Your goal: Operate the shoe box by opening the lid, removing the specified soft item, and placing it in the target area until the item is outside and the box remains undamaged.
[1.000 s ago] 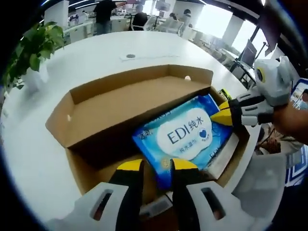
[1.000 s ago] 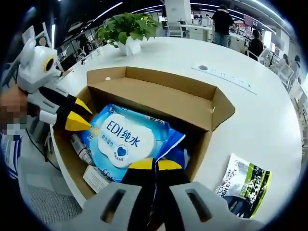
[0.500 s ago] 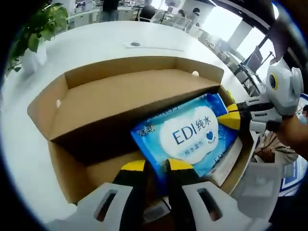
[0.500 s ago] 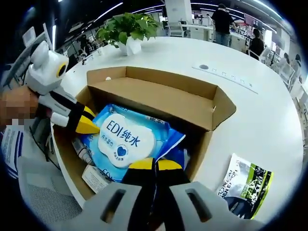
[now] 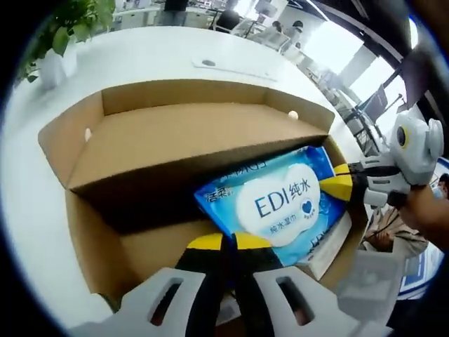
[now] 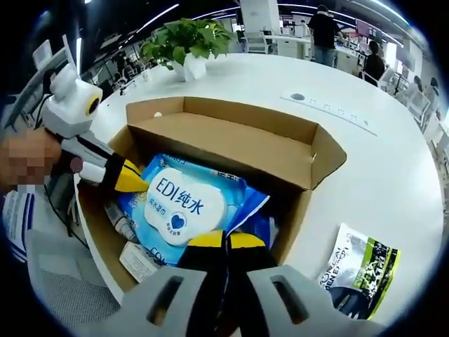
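Open-plan office behind, white round worktop (image 6: 393, 182) carrying an open cardboard shoe box (image 6: 231, 151) with its lid (image 5: 189, 140) folded back, standing up from the far edge. Blue wet-wipes pack (image 5: 280, 203) lies tilted inside the box on top of other small items, white oval label facing up. Left gripper (image 5: 229, 242) in the left gripper view has its yellow-tipped jaws pressed together at the near corner of the pack, apparently pinching the pack's edge. Right gripper (image 6: 226, 241) in the right gripper view also has jaws together, clamped on the opposite corner of the same pack, where the blue wrapper bunches up. Right gripper also shows at the right side of the left gripper view, yellow tip touching the pack's end; left gripper shows at the left of the right gripper view, tip on the pack's other end. Pack is inside the box, not lifted clear. Potted plant (image 6: 186, 42) stands on the worktop beyond the box. Green-and-black printed pouch (image 6: 358, 270) lies flat on the worktop beside the box, apart from it. People (image 6: 324, 31) at desks far back.
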Tool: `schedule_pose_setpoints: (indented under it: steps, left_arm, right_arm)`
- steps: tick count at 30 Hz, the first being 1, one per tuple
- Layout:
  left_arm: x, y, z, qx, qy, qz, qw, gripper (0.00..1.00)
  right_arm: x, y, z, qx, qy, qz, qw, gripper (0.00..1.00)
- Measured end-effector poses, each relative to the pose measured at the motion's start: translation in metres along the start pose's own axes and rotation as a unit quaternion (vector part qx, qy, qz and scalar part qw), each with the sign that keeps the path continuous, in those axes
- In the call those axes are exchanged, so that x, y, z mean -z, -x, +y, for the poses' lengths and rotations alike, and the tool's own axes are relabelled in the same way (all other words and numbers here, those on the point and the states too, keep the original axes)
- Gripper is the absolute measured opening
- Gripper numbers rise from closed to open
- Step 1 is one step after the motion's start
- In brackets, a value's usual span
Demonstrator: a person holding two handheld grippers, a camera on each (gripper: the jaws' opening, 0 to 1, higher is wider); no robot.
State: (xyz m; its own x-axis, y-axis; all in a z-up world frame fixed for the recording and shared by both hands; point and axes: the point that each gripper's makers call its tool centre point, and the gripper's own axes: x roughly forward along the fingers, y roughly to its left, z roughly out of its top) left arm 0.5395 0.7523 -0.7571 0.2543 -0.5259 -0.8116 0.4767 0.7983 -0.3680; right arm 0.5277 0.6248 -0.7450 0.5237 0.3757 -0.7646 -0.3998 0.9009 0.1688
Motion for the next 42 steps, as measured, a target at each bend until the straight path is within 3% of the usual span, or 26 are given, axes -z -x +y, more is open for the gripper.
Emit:
schedule_pose_setpoints:
  steps: [4,23,32,42]
  left_arm:
    - [0.0,0.009,-0.003,-0.001,0.014,-0.007,0.9999,0.0]
    - [-0.019,0.063,-0.015,-0.011,-0.023,-0.051,0.9984,0.0]
    - [-0.022,0.089,-0.032,-0.009,-0.041,-0.068,0.9968,0.0]
    - [-0.033,0.102,-0.053,-0.004,-0.064,-0.079,0.9948,0.0]
  right_arm:
    - [-0.002,0.003,0.002,-0.002,-0.003,-0.005,1.0,0.0]
    - [-0.039,0.046,0.026,-0.008,0.0,-0.048,0.9988,0.0]
    - [-0.045,0.07,0.033,-0.005,0.003,-0.066,0.9978,0.0]
    - [-0.05,0.096,0.028,0.006,0.008,-0.082,0.9965,0.0]
